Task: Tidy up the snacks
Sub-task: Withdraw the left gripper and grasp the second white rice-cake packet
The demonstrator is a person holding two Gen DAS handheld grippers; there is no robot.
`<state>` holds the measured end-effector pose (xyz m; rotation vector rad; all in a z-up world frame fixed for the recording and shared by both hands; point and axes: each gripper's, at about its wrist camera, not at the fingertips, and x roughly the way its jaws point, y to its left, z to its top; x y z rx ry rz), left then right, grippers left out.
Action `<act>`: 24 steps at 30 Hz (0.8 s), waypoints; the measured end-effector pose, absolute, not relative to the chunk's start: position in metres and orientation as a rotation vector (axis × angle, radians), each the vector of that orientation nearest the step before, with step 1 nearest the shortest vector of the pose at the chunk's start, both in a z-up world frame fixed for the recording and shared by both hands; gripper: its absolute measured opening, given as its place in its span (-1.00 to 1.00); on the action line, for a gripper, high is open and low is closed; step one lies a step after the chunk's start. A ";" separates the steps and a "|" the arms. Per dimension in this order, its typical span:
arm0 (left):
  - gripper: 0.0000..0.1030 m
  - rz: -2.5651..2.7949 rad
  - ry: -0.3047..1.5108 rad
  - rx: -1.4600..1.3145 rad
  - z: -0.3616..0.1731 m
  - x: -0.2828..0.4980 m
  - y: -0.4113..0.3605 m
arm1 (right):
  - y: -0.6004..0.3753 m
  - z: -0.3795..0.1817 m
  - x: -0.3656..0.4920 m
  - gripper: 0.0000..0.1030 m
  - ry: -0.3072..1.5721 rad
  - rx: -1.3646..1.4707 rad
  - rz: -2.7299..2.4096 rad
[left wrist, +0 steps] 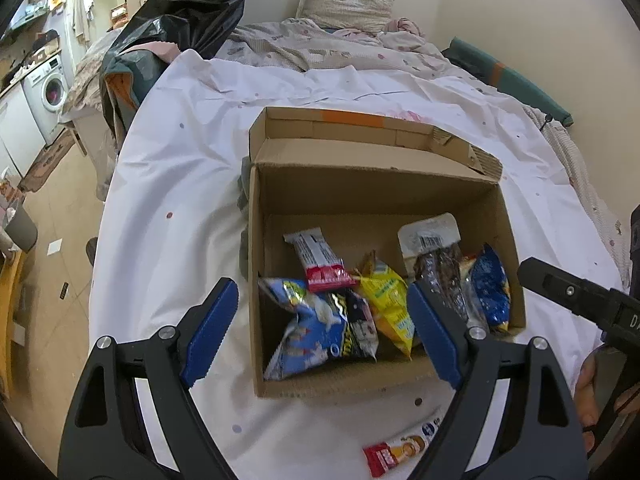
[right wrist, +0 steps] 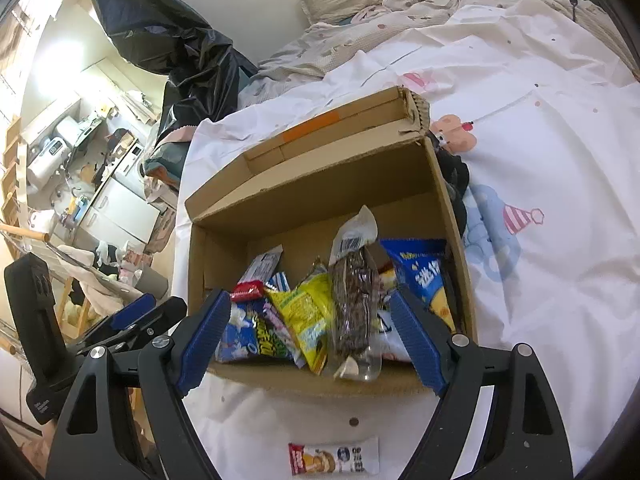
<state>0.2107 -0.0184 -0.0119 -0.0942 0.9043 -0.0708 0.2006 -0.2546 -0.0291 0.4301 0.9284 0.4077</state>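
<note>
Bed (left wrist: 168, 184) with white sheet carries open cardboard box (left wrist: 256, 320); snack bar (right wrist: 334, 460) lies just before it

Box (left wrist: 372, 200) open on top, access from above; snack packets (left wrist: 384, 304) crowd its near half, far half bare. 1 bar (right wrist: 334, 460) lies on the sheet (left wrist: 180, 184) before it.

No brand name reads clearly. Inside the cardboard box (right wrist: 448, 200), the clear packet (right wrist: 354, 300) carries a barcode label. The blue bag (right wrist: 424, 276) beside it shows yellow script, too blurred to read.
</note>
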 end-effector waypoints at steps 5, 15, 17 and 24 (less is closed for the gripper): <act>0.63 -0.081 0.929 -0.081 -0.015 0.192 -0.019 | -0.261 -0.032 0.182 0.64 0.947 0.442 0.392; 0.63 -0.178 1.058 -0.067 -0.042 0.169 -0.034 | -0.280 -0.048 0.155 0.64 1.015 0.509 0.337; 0.63 -0.182 1.082 -0.072 -0.050 0.166 -0.035 | -0.284 -0.051 0.152 0.64 1.026 0.517 0.329; 0.63 -0.281 1.149 -0.008 -0.069 0.154 -0.054 | -0.298 -0.065 0.144 0.64 1.071 0.469 0.273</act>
